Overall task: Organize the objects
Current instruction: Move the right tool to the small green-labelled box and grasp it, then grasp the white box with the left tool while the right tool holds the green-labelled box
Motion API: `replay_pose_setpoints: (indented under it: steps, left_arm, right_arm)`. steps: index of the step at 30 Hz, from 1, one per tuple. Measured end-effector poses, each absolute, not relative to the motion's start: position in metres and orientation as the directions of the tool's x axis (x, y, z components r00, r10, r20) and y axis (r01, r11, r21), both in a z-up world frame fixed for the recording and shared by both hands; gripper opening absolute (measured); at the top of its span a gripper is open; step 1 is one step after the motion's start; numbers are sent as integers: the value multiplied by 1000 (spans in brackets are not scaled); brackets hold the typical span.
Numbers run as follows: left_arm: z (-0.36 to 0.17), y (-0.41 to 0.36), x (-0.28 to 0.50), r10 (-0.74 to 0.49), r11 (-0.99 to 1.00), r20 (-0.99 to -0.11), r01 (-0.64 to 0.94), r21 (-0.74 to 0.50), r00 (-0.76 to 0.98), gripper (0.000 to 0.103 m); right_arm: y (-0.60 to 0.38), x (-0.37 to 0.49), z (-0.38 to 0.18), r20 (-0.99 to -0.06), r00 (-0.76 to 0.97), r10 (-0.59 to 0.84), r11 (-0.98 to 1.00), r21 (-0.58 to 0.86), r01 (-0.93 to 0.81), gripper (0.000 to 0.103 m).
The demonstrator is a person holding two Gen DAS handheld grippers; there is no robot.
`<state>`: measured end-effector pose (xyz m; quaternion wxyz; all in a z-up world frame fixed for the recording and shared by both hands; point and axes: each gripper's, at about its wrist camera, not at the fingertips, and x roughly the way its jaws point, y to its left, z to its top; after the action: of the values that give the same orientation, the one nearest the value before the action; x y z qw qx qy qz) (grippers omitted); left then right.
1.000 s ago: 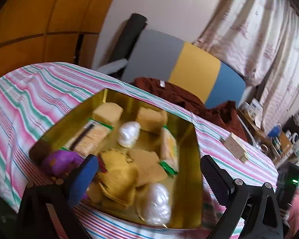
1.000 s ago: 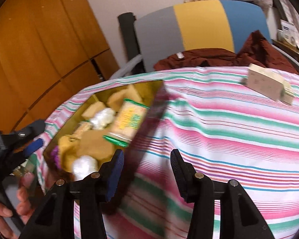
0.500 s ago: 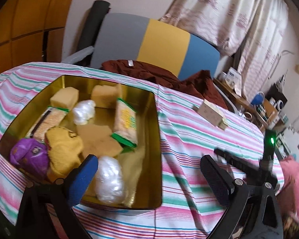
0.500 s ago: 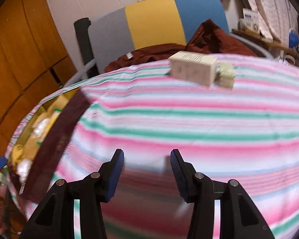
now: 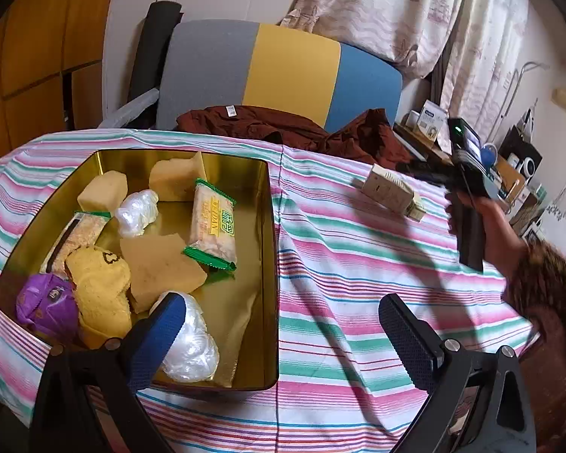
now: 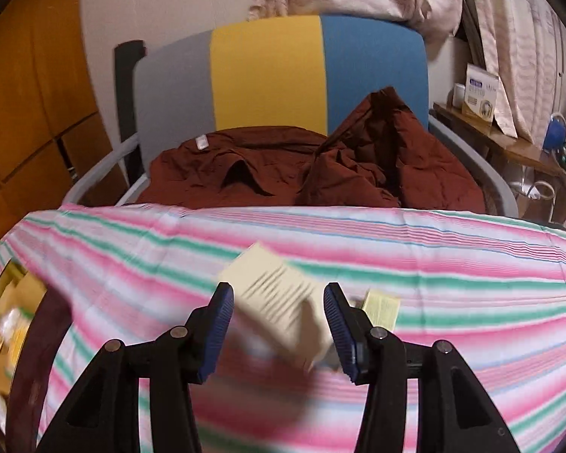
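A gold tin [image 5: 269, 226] sits on the striped tablecloth, holding several snacks: yellow cakes, a green-edged wafer pack [image 5: 213, 222], white wrapped balls and a purple packet [image 5: 45, 305]. My left gripper [image 5: 283, 332] is open and empty, hovering at the tin's near right corner. A cream box [image 5: 386, 188] lies on the cloth right of the tin. In the right wrist view the box [image 6: 279, 298] sits between the open fingers of my right gripper [image 6: 279, 324], blurred; contact is unclear. A small cream piece [image 6: 381, 307] lies beside it.
A chair with a grey, yellow and blue back [image 6: 279, 71] stands behind the table with a dark red garment [image 6: 309, 173] on its seat. A cluttered shelf [image 5: 509, 166] is at the far right. A wooden cabinet [image 5: 30, 56] is at the left.
My right gripper has swung away from the tin, to the right, and closed in on the cream box, which now lies between its fingers. My left gripper has shifted right along the tin.
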<state>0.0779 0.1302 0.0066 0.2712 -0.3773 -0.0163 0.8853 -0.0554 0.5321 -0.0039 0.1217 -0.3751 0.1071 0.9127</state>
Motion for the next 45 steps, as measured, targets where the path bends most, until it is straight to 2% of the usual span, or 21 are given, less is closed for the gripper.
replay_pose_setpoints:
  steps: [4, 10, 12, 15, 18, 21, 26, 30, 31, 34, 35, 39, 45]
  left_arm:
    - [6, 129, 78, 483, -857, -668, -464, -226, -566, 103]
    - [6, 132, 77, 486, -855, -666, -467, -227, -565, 103]
    - [5, 138, 77, 491, -850, -668, -476, -226, -559, 103]
    - [3, 148, 78, 505, -838, -671, -496, -229, -543, 103]
    - [2, 156, 81, 511, -829, -677, -514, -223, -530, 103]
    - [0, 160, 83, 508, -826, -683, -522, -213, -525, 103]
    - [-1, 163, 84, 497, -834, -693, -509, -215, -522, 103]
    - [1, 166, 84, 481, -840, -697, -507, -193, -532, 103]
    - [2, 167, 83, 480, -840, -697, -509, -189, -532, 103]
    - [2, 174, 81, 475, -836, -700, -520, -171, -533, 103]
    - [3, 179, 79, 470, -836, -700, -525, -159, -538, 103]
    - [5, 203, 71, 430, -844, -697, -530, -84, -574, 103]
    - [2, 266, 44, 459, -796, -723, -601, -76, -517, 103]
  right_arm:
    - [558, -73, -20, -763, -639, 96, -921, 175, -348, 52]
    - [541, -39, -36, -742, -642, -196, -866, 437, -241, 54]
    - [522, -20, -38, -725, -640, -253, -869, 461, -179, 54]
    - [508, 12, -34, -701, -701, -135, -907, 372, -198, 54]
    - [529, 36, -30, -673, -728, 131, -874, 268, -404, 54]
    - [559, 31, -33, -686, -693, 220, -819, 256, -513, 54]
    - [586, -4, -43, -734, -651, 196, -787, 278, -550, 54]
    - [580, -22, -60, -778, -579, 243, -804, 173, -569, 54]
    - [578, -23, -63, -773, -589, 237, -810, 178, -559, 52]
    - [575, -12, -71, -770, -594, 233, -824, 169, -541, 32]
    - [572, -9, -72, -764, -601, 232, -828, 169, -534, 30]
    - [562, 13, -68, -745, -628, 224, -841, 178, -511, 30]
    - [549, 55, -70, -752, -622, 216, -816, 211, -539, 30]
